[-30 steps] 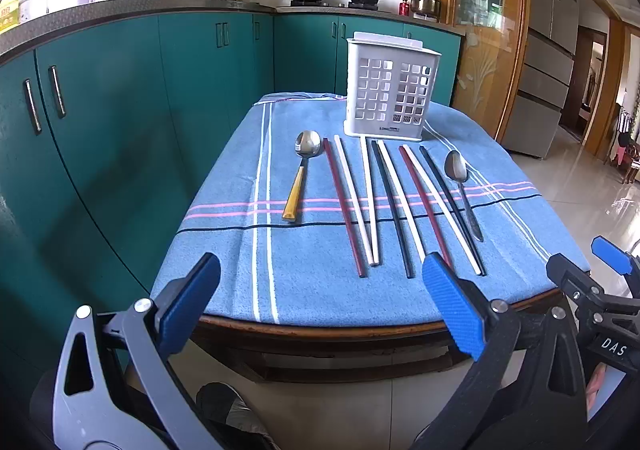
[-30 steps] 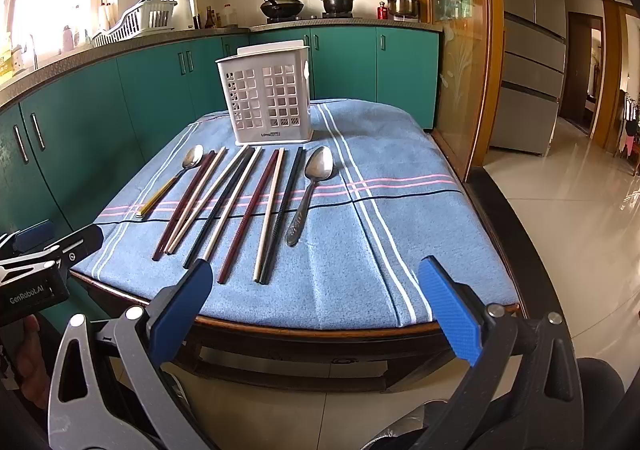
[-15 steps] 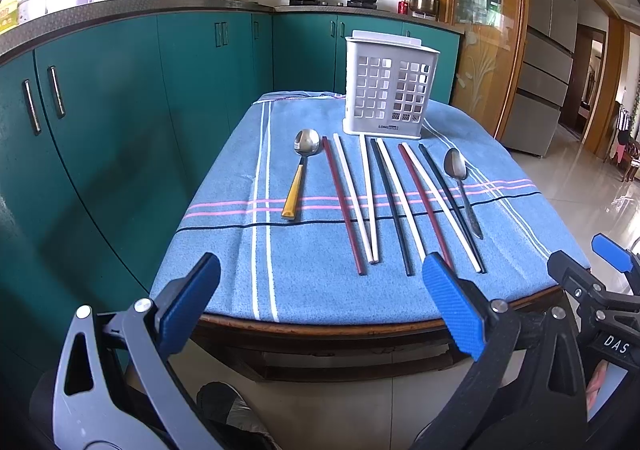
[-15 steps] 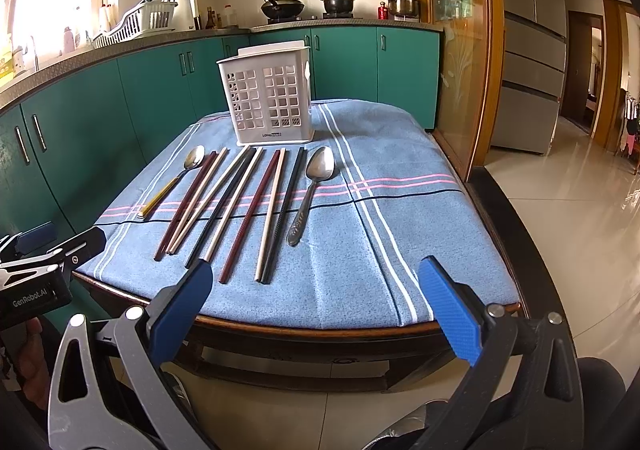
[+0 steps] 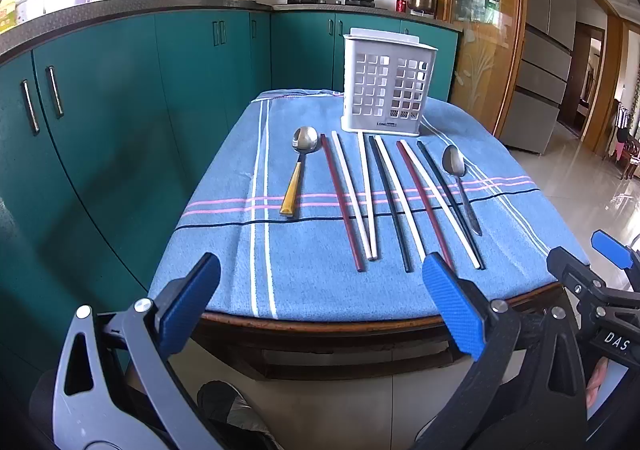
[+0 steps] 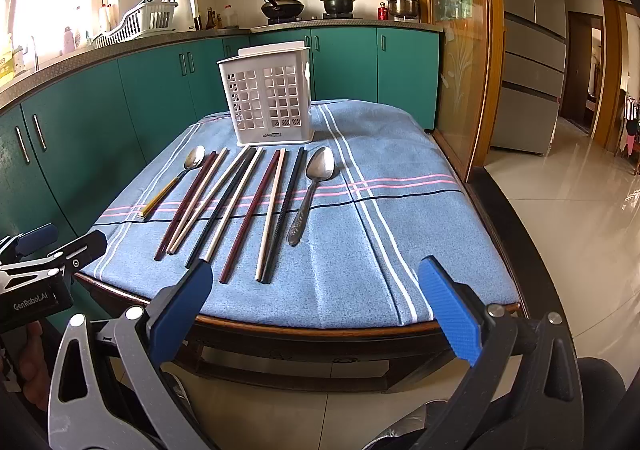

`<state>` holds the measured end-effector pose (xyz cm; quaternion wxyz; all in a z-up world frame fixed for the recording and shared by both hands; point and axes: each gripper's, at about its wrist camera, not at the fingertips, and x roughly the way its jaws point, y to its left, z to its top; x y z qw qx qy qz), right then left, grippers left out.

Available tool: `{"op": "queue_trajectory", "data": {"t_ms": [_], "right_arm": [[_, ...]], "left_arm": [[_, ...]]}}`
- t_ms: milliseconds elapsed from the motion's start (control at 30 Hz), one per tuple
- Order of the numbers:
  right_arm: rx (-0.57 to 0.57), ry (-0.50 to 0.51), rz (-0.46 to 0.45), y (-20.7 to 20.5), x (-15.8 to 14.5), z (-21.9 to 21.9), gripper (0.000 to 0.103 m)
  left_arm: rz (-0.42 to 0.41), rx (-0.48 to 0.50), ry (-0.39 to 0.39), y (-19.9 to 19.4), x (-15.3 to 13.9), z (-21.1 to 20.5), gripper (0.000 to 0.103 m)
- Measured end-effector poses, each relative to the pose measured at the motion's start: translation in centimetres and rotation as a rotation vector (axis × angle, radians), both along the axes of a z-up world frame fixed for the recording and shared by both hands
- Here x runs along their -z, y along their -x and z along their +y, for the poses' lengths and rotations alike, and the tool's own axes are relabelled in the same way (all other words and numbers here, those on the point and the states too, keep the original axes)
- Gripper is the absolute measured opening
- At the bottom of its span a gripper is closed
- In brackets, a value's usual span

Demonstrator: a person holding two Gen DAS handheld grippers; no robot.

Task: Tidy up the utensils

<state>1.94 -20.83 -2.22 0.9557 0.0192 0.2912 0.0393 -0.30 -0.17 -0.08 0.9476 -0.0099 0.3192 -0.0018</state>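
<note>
Round wooden table (image 5: 360, 324) under a blue striped cloth (image 5: 224, 250), teal cabinets (image 5: 120, 98) behind. White slotted utensil holder (image 5: 386, 94) upright at the far end of the cloth, nothing visible sticking out of its top. In front of it, a row of chopsticks (image 5: 384, 194) flat on the cloth, side by side, in dark red, white and black, tips toward the holder. Gold-handled spoon (image 5: 300, 166) at the left end of the row, bowl toward the holder; all-steel spoon (image 5: 460, 182) at the right end, likewise.

Left gripper (image 5: 320, 302) hanging off the near edge of the table, jaws spread wide, blue pads (image 5: 448, 302) holding nothing. Right gripper (image 6: 316, 300) likewise short of the near edge, jaws wide apart and empty, clear of every utensil.
</note>
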Motion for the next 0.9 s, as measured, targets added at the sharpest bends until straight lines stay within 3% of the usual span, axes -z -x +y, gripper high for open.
{"op": "queue_trajectory", "data": {"t_ms": [900], "right_arm": [[0.006, 0.007, -0.008, -0.09, 0.22, 0.04, 0.100]], "left_arm": [[0.007, 0.020, 0.009, -0.03, 0.09, -0.07, 0.100]]}}
